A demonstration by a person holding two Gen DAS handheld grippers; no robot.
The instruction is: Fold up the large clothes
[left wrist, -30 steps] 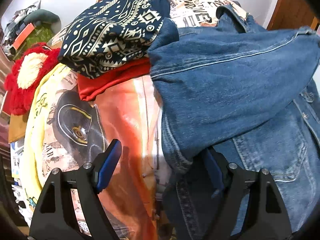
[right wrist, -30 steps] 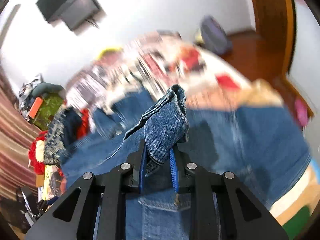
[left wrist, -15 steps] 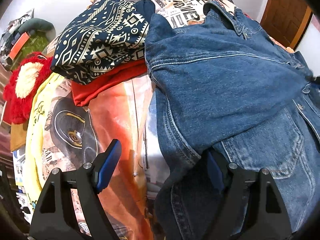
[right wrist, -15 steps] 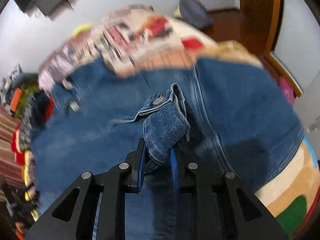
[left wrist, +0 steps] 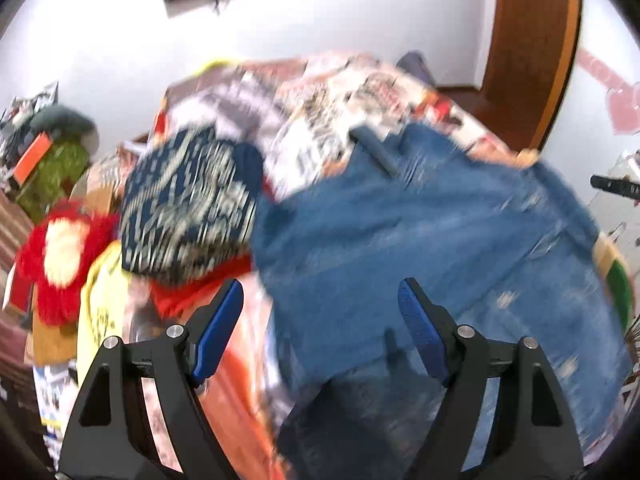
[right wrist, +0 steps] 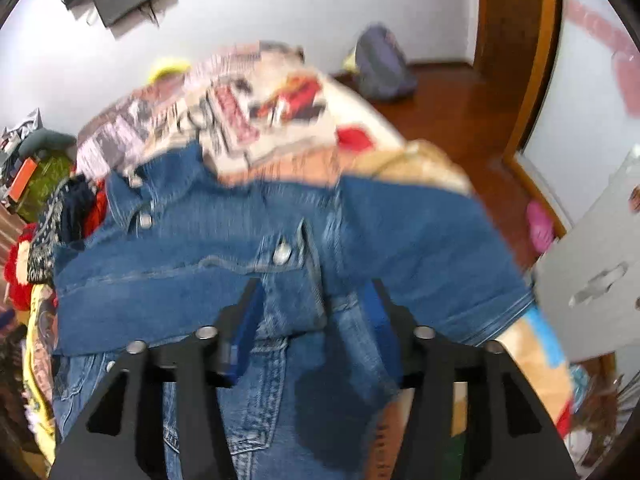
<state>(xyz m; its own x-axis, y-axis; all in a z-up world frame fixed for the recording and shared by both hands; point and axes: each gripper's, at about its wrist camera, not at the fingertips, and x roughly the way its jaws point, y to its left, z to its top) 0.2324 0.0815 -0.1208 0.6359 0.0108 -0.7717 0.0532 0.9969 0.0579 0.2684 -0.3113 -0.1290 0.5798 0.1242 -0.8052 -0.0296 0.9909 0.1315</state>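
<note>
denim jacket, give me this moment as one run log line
phase: sleeve fold released | left gripper: open, empty | right gripper: jaws just opened, cuff let go | denim jacket: flat on bed, sleeve across front

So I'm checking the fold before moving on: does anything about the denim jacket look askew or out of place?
Nothing looks damaged. The denim jacket lies spread on the bed, a sleeve folded across its front with the cuff near the middle. The right tool, jaws just opened, no longer grips it. Its left edge crowds the patterned navy garment.
</note>
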